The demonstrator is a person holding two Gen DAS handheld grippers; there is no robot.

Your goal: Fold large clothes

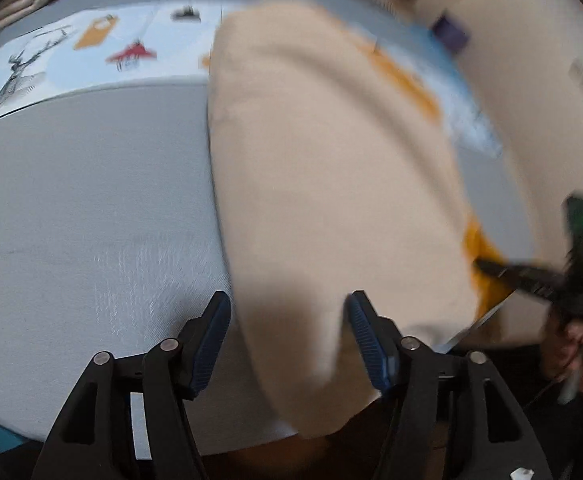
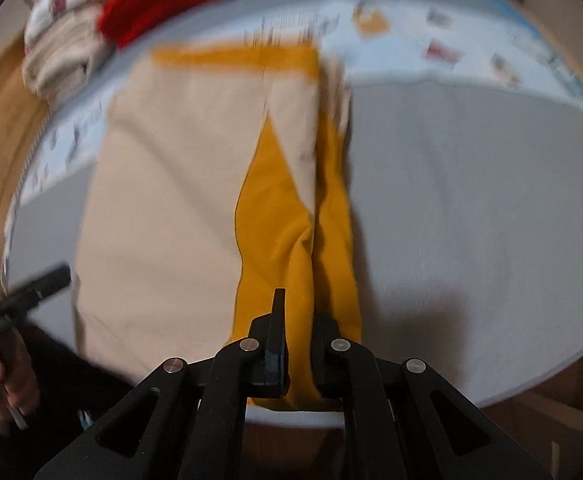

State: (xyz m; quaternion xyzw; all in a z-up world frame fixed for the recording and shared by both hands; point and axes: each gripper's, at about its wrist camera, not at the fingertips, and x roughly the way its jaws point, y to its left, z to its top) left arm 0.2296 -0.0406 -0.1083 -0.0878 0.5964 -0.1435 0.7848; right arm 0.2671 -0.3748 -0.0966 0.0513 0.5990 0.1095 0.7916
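- Right wrist view, nearest first: the right gripper [image 2: 296, 344] has its jaws pressed together, pinching a bunched fold of the mustard-yellow part of the garment [image 2: 291, 216] at six o'clock, right at the near edge of the table [image 2: 471, 200].
- Left wrist view: the left gripper [image 1: 287, 328] stands spread, its blue ribbed pads either side of the cream hem, which hangs over the table's near edge; the pads do not press on it.
- The step in hand, as I judge it, is a lengthwise fold: one yellow side is being drawn across while the other hand gets ready to take hold.
- The next move likely calls for the left jaws to close on the cream edge, then both corners to travel together so the cloth lands flat.
- The garment is soft, thick, fleece-like cloth in cream and mustard panels, stretching toward twelve o'clock as a long rounded slab.
- The table cover is a matte grey weave; beyond lies a pale blue printed cloth [image 2: 431, 56] with small pictures.
- Farthest, at eleven o'clock, a pile of folded clothes [image 2: 103, 28], red knit over cream.
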